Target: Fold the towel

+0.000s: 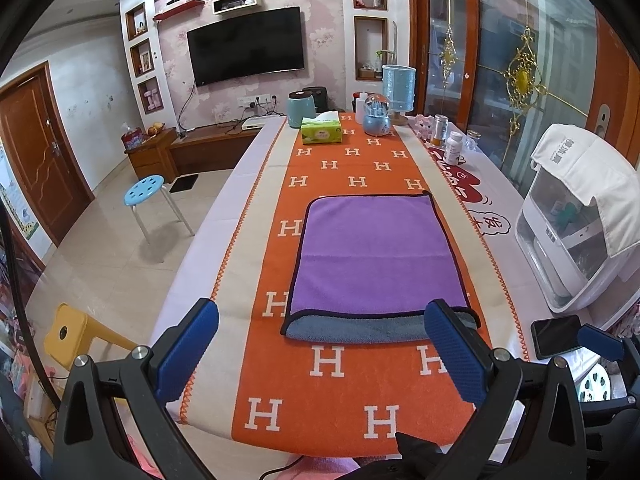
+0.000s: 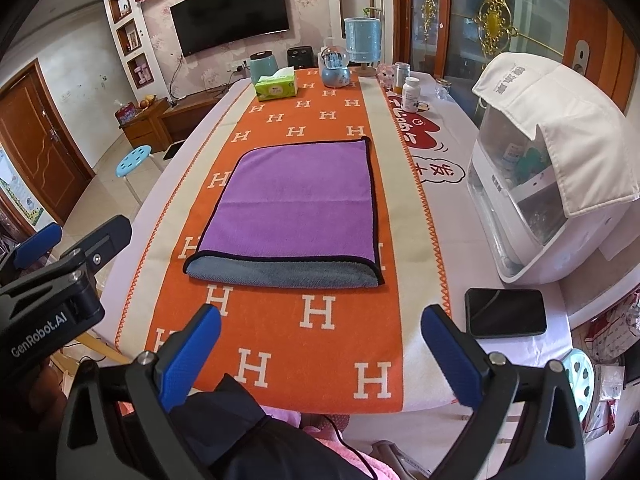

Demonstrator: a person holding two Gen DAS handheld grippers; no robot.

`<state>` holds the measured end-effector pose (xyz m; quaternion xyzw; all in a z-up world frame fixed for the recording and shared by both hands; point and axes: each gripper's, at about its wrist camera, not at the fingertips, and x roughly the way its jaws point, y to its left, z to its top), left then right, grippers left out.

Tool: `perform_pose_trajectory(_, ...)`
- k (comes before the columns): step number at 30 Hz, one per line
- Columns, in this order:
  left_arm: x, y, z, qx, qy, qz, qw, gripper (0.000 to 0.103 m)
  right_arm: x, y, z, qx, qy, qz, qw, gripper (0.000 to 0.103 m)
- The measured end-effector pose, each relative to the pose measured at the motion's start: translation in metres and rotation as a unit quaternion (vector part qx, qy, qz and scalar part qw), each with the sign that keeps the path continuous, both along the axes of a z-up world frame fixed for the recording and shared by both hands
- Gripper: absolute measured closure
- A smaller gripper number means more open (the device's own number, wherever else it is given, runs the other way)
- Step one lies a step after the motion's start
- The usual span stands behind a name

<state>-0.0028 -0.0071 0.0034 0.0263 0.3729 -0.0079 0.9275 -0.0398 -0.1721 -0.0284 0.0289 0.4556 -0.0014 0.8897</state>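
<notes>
A purple towel [image 1: 376, 252] with a black hem lies flat on the orange runner with white H letters [image 1: 332, 360]. It is folded once; its grey underside shows as a strip along the near edge. It also shows in the right wrist view [image 2: 300, 204]. My left gripper [image 1: 320, 352] is open and empty, held above the runner just in front of the towel's near edge. My right gripper [image 2: 320, 348] is open and empty, further back from the towel near the table's front edge. The left gripper's body shows at the left of the right wrist view [image 2: 60, 280].
A black phone [image 2: 506, 312] lies at the table's right front. A white appliance with a cloth cover [image 2: 540, 168] stands at the right edge. A green tissue box [image 2: 276, 86], a teal kettle, a blue globe, a lamp and bottles stand at the far end. A blue stool [image 1: 144, 192] stands left.
</notes>
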Motion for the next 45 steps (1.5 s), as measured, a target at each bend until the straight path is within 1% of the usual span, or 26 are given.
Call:
perform_pose_trajectory(8, -0.003, 0.005, -0.002, -0.013, 0.007, 0.015, 0.9998, 0.001, -0.001, -0.003, 0.005, -0.002, -0.004, -0.003, 1.000, 0.005)
perform_pose_trajectory(16, -0.005, 0.004, -0.003, -0.008, 0.011, 0.018, 0.9997, 0.001, -0.004, -0.009, 0.007, -0.003, -0.009, -0.007, 1.000, 0.005)
perform_pose_trajectory(24, -0.001, 0.002, -0.003, -0.003, 0.015, 0.009, 0.9998, 0.001, -0.001, -0.016, 0.006, 0.001, -0.016, -0.008, 1.000, 0.005)
perform_pose_trajectory(30, 0.006, -0.001, -0.010, 0.000, 0.031, 0.002, 0.9995, 0.001, 0.003, -0.026, 0.001, 0.019, -0.012, -0.007, 1.000, 0.006)
perform_pose_trajectory(33, 0.012, -0.002, -0.016, 0.003, 0.039, -0.006, 0.9992, 0.001, 0.006, -0.027, -0.004, 0.021, -0.010, 0.000, 1.000, 0.009)
perform_pose_trajectory(41, 0.028, 0.000, -0.035, 0.015, 0.061, -0.029, 0.9976, 0.001, 0.015, -0.030, -0.016, 0.021, -0.008, 0.012, 1.000, 0.011)
perform_pose_trajectory(45, 0.038, 0.004, -0.047, 0.014, 0.074, -0.040, 0.9963, 0.001, 0.022, -0.031, -0.023, 0.015, -0.007, 0.016, 1.000, 0.014)
